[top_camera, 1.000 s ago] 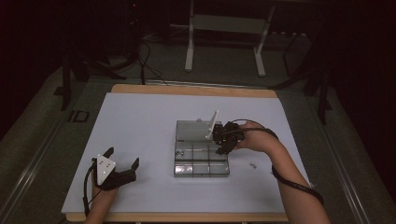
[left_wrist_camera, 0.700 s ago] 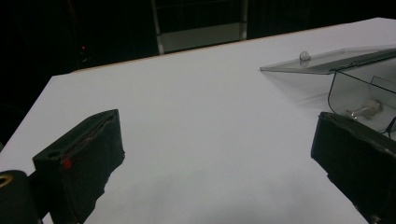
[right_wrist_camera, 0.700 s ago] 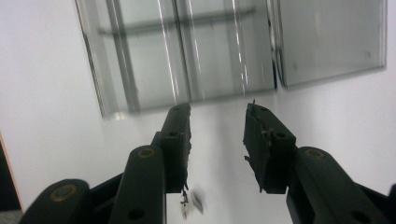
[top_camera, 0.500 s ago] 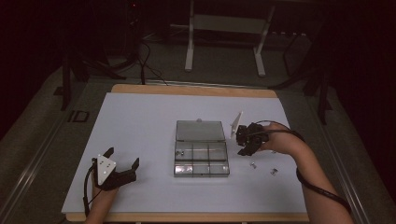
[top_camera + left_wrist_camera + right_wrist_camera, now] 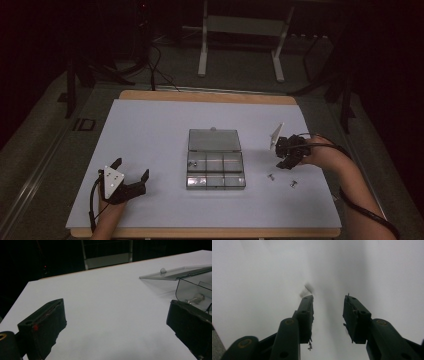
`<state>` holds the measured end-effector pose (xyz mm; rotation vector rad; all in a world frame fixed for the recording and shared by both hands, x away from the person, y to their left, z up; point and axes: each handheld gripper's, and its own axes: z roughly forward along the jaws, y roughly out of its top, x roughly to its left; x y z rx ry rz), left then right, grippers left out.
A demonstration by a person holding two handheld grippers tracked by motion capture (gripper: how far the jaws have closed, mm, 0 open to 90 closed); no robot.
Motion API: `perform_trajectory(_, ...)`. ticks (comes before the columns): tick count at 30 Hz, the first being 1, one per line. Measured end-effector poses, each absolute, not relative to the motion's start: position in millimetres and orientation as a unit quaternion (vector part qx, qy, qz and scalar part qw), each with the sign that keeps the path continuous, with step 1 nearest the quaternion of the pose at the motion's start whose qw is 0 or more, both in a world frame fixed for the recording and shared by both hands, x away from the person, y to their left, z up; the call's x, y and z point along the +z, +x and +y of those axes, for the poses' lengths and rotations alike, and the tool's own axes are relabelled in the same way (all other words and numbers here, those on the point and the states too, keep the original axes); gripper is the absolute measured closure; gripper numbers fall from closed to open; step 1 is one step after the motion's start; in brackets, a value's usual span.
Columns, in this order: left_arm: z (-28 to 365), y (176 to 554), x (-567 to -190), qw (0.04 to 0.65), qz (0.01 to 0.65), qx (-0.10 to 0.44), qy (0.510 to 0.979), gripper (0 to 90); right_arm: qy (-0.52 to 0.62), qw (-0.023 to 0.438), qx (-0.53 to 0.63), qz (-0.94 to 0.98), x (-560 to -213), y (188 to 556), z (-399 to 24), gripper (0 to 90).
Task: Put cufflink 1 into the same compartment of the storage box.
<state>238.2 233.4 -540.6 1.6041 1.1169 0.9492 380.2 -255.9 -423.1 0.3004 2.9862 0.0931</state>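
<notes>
A clear compartment box (image 5: 216, 169) lies at the middle of the white table, its lid (image 5: 214, 140) folded back flat. Two small screws (image 5: 271, 176) lie loose on the table right of it. My right gripper (image 5: 285, 163) hovers just above and right of those screws, pointing down. In the right gripper view its jaws (image 5: 328, 298) stand apart and have just been opening, with nothing between them; a blurred small piece (image 5: 306, 290) lies beyond the left jaw tip. My left gripper (image 5: 131, 168) rests open at the front left (image 5: 117, 306), empty, with the box (image 5: 197, 287) off to its right.
The white sheet (image 5: 150, 135) covers most of the wooden table. A screw (image 5: 196, 298) lies inside one box compartment. Beyond the far edge stand a metal frame's legs (image 5: 202, 50) and cables on the dark floor.
My right gripper has moved from over the box to the right, out over the bare table near the loose screws. The left gripper has stayed put.
</notes>
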Motion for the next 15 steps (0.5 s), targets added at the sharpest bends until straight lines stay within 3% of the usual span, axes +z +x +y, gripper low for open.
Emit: perform_trajectory(15, 233.2, 237.5, -540.9, 0.467, 0.454, 0.389, 0.651, 3.4, 0.143, 0.082, -0.002, 0.986, -440.9, 394.8, -300.9, 57.1)
